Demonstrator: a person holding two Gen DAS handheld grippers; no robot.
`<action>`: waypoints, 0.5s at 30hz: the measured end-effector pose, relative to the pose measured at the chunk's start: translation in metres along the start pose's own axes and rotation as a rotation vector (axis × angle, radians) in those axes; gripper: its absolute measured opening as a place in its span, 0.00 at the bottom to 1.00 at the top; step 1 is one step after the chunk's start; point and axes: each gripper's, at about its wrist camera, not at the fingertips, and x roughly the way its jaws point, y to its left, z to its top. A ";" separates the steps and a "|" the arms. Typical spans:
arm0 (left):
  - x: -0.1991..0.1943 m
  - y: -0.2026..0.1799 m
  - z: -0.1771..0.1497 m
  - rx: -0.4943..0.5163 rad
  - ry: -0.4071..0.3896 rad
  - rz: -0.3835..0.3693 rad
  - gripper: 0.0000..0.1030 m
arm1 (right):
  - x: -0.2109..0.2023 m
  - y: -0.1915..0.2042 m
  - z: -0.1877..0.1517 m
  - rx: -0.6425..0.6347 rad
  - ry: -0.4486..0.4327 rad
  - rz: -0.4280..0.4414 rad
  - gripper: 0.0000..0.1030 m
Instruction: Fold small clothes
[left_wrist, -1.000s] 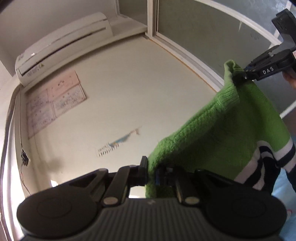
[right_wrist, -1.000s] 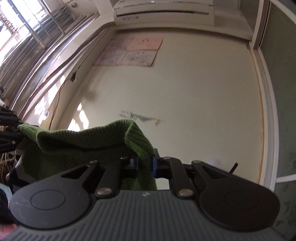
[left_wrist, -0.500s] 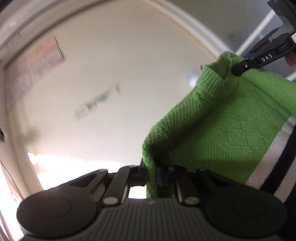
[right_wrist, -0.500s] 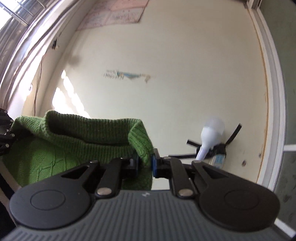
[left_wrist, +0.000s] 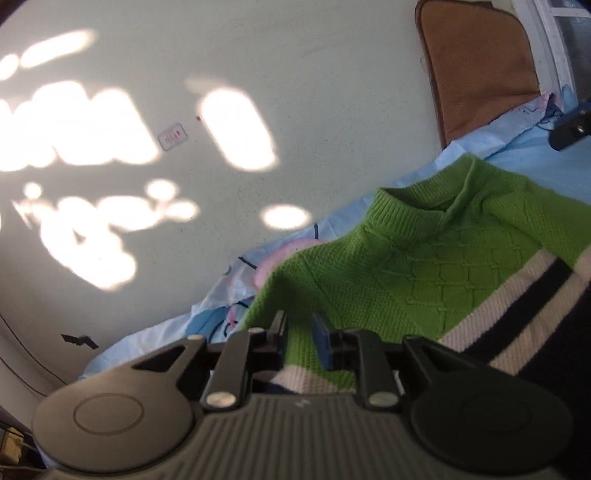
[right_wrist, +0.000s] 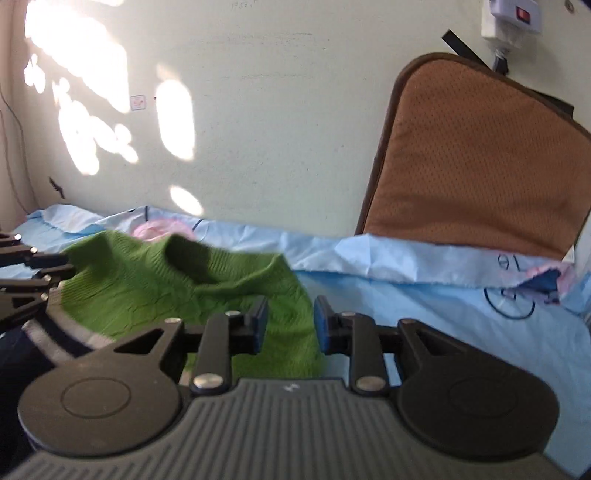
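We are comparing this moment with a second ago. Then both grippers were pinching the shoulders of the green sweater (left_wrist: 417, 266) and holding it up in front of the wall, with an air conditioner high in view. Now the sweater is lying spread on the light blue sheet (right_wrist: 424, 295), collar toward the wall, its white and navy stripes running toward us.

The left gripper (left_wrist: 300, 338) is showing a gap between its fingers; its jaws have just been opening. Green knit is lying in that gap, but the blue pad (left_wrist: 320, 343) is standing off the cloth, so we are reading this as released. The right gripper (right_wrist: 287, 323) is parted wider, its jaws also having just been opening, with the sweater's shoulder edge lying loose between and below them, not gripped.

We are judging that the lay-flat step is finishing and that the actual folds, sleeves and sides inward, are not yet begun. The cloth near the collar is looking slightly rucked, which may need smoothing first.

Writing: we are finding little that is legible now. A small pink sticker (left_wrist: 172, 136) on the wall carries marks too small to read. The sheet near the brown cushion (right_wrist: 476, 166) is showing printed outlines, not clearly letters.
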 end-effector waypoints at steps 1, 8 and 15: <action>-0.015 0.003 -0.004 -0.006 -0.026 0.001 0.19 | -0.017 -0.005 -0.008 0.030 0.015 0.039 0.36; -0.127 0.029 -0.018 -0.150 -0.182 -0.129 0.38 | -0.094 -0.008 -0.085 0.212 0.154 0.243 0.43; -0.166 -0.010 -0.063 -0.239 -0.158 -0.139 0.44 | -0.085 0.011 -0.124 0.322 0.195 0.244 0.43</action>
